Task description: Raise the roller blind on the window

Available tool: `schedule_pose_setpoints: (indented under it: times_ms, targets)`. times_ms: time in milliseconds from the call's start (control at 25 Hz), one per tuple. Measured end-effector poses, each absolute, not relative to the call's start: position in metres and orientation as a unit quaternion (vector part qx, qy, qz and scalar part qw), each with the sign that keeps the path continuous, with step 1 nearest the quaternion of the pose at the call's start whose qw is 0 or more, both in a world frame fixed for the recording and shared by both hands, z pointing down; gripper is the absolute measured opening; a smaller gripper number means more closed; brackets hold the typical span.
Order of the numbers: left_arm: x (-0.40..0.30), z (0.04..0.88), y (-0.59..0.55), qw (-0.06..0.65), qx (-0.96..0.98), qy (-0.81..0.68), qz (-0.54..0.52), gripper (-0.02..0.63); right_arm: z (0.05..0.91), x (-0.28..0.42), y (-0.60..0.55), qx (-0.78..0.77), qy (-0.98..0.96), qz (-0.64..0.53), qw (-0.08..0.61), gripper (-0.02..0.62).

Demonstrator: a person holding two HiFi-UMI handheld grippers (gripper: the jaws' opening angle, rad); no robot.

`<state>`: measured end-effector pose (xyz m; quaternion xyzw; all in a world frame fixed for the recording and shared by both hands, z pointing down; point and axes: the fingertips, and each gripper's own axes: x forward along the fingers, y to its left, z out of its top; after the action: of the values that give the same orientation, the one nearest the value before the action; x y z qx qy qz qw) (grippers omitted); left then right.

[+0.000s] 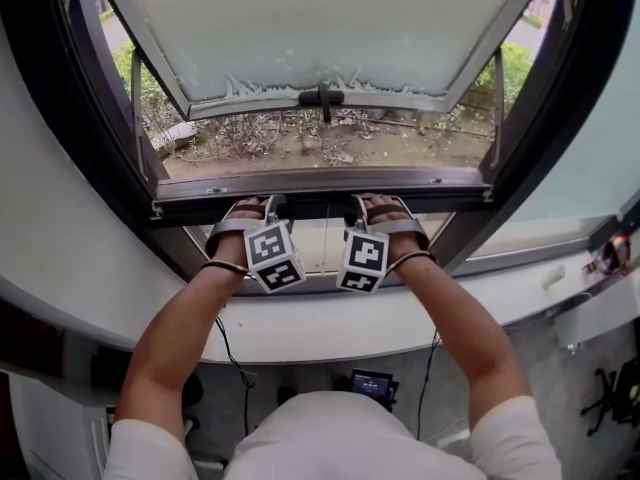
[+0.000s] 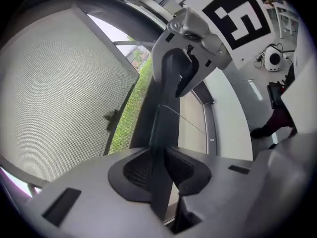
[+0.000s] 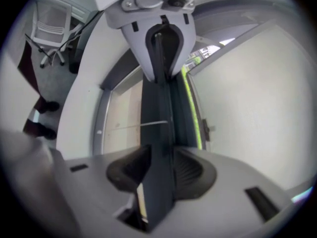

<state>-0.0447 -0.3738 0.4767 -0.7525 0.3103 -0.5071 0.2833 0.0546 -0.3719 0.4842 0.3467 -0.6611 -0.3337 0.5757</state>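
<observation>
A dark rail (image 1: 318, 206) runs across the bottom of the window opening. My left gripper (image 1: 270, 208) and right gripper (image 1: 362, 208) sit side by side on it, close together. In the left gripper view the rail (image 2: 166, 118) passes between the ribbed pads of my left gripper (image 2: 157, 170), which press on it; the other gripper clamps the same rail further along. In the right gripper view the rail (image 3: 157, 118) stands edge-on between the pads of my right gripper (image 3: 161, 170), held tight. No blind fabric can be told apart in the head view.
An outward-tilted window sash (image 1: 320, 28) with a frosted pane and dark handle (image 1: 322, 98) hangs above the opening, with soil and shrubs outside. A curved white sill (image 1: 300, 333) lies under my forearms. An office chair (image 3: 52, 24) stands behind.
</observation>
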Motion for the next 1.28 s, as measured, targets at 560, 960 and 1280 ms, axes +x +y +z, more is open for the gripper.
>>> schedule_pose_setpoints:
  times_ms: [560,960,1280]
  targets:
    - [-0.041,0.457,-0.372,0.21,-0.81,0.332,-0.435,0.091,0.465,0.057,-0.372,0.373,-0.697,-0.297,0.536,0.138]
    - [-0.043,0.396,-0.373,0.203,-0.828,0.342,-0.395,0.091,0.404,0.054,-0.375,0.433,-0.683,-0.359,0.466,0.138]
    - [-0.043,0.359,-0.374,0.216,-0.828,0.345,-0.385,0.091,0.364,0.052,-0.375,0.467,-0.707,-0.339,0.409,0.138]
